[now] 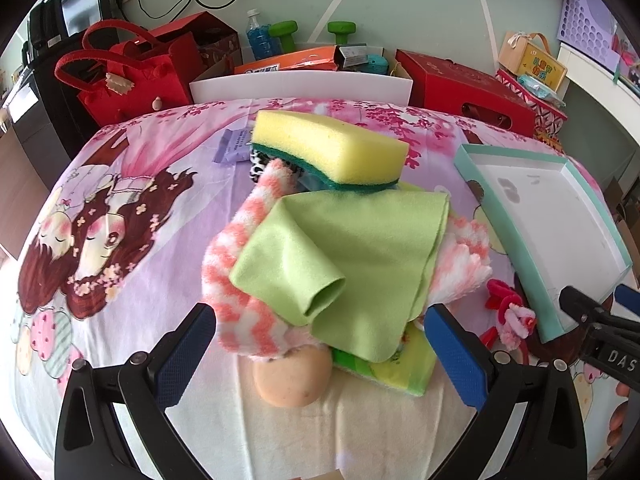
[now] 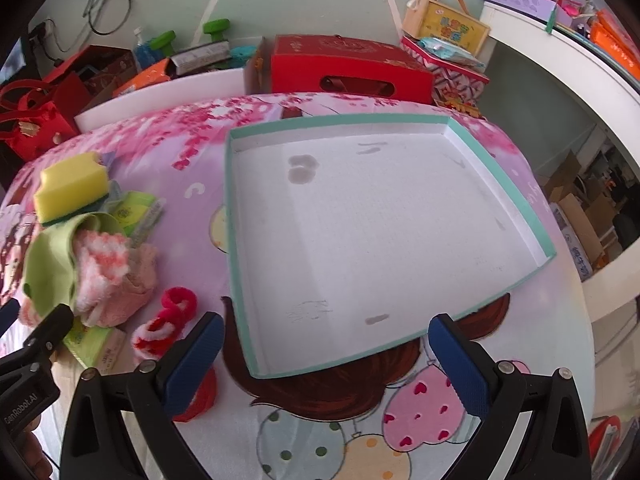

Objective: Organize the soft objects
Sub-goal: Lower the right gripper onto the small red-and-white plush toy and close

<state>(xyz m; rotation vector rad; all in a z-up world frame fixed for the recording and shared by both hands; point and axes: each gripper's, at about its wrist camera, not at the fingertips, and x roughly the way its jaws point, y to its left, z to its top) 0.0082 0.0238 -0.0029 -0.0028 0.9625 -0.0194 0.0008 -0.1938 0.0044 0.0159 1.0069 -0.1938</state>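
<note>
Our left gripper [image 1: 320, 354] hangs with its blue-padded fingers [image 1: 184, 356] spread wide, gripping nothing, on either side of the near end of a pile of soft things on the cartoon-print cloth [image 1: 120, 208]. Between the pads we see a peach-coloured round sponge [image 1: 292, 378] and a green-and-yellow packet [image 1: 400, 368], both partly under a light green cloth [image 1: 352, 256] folded over the heap. A pink-and-white fuzzy sock [image 1: 236, 264] curls round the cloth's left side, and more of the same fuzzy fabric sticks out on the right. At the far end of the pile a yellow sponge with a dark green scouring layer [image 1: 332, 148] rests tilted on top. A small purple packet [image 1: 232, 146] lies just beyond it on the cloth.

Our right gripper [image 2: 326, 364] is likewise wide open and holds nothing. Its pads sit at the near edge of a shallow teal-rimmed box lid [image 2: 236, 264], whose white inside holds no objects, only a few grey marks. To the left of the box, near the left pad, lie red fluffy hair ties [image 2: 178, 302] and a red-and-white one [image 2: 154, 334], outside the box on the cloth. The soft pile lies further left, well apart from the box.

Beyond the table's far edge stand a red gift box [image 2: 348, 66] and a red felt bag [image 1: 128, 68].
</note>
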